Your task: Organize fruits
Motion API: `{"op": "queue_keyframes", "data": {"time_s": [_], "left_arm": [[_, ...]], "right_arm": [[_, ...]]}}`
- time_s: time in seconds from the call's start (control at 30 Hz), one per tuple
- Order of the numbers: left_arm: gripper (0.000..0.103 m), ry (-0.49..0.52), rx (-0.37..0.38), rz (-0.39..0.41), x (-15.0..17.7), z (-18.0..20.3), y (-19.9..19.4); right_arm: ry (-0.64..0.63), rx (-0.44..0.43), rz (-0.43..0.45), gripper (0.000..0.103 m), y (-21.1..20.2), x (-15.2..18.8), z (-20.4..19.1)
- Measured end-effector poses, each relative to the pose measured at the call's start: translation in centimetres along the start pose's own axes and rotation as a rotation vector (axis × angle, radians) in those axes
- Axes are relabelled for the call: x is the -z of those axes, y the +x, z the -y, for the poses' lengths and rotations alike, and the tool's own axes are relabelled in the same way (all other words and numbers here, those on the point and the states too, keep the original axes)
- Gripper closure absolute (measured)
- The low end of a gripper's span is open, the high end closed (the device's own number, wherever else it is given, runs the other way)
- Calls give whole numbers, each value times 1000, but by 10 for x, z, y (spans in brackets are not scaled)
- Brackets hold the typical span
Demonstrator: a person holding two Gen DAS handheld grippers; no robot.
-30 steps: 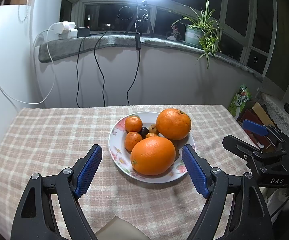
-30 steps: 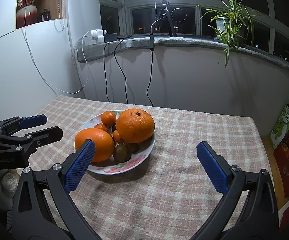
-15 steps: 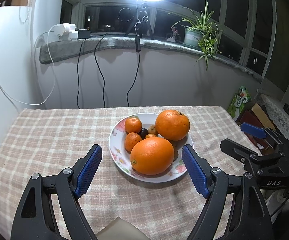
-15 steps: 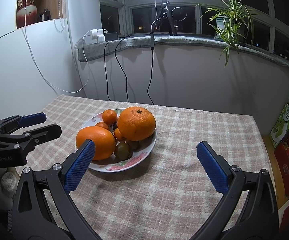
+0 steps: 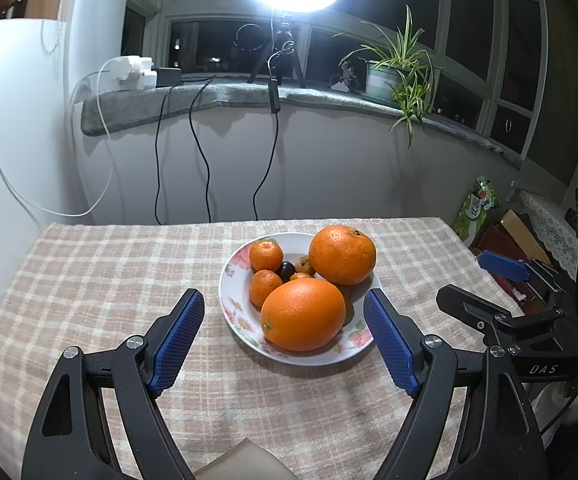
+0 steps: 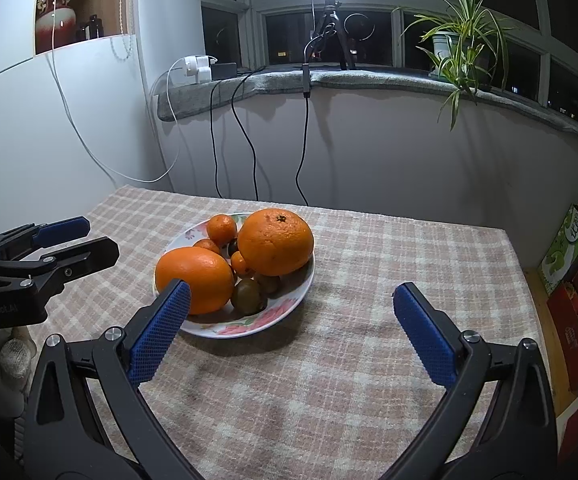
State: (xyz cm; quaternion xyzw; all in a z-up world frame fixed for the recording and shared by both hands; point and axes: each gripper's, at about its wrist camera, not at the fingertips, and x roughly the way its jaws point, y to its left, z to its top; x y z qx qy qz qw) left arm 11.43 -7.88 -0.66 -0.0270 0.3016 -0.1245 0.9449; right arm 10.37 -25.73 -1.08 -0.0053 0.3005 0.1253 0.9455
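Both tools wide open, empty.

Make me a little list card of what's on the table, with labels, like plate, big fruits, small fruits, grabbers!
plate: flowered plate on checked tablecloth
big fruits: near orange, far orange
small fruits: two mandarins, one dark round fruit, brownish-green fruits
left gripper: open, empty, short of the plate
right gripper: open, empty
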Motion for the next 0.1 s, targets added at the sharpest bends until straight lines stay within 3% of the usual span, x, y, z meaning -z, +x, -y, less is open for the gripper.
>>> {"op": "queue_keyframes", "data": {"time_s": [0.1], "left_arm": [[21,-4,1,-1,0,0,-1]], "right_arm": [[0,0,0,0,0,0,0]]}}
